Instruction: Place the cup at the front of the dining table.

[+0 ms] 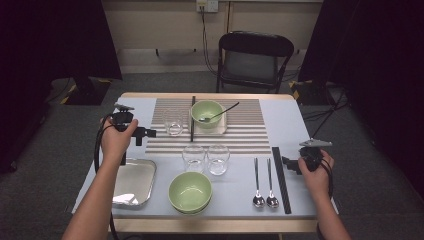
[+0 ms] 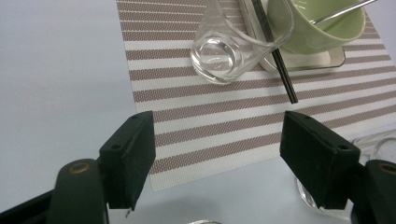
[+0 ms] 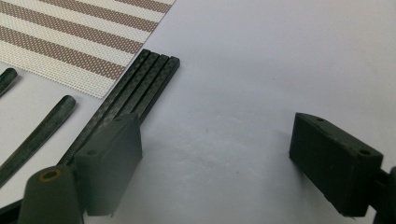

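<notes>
Here both hand-held grippers, left (image 2: 217,154) and right (image 3: 233,158), gape wide, empty.

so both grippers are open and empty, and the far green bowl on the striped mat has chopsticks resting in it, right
Not quite. Both the left gripper and right gripper are open and empty, but the far green bowl on the striped mat holds a spoon, as the high view shows.
</notes>
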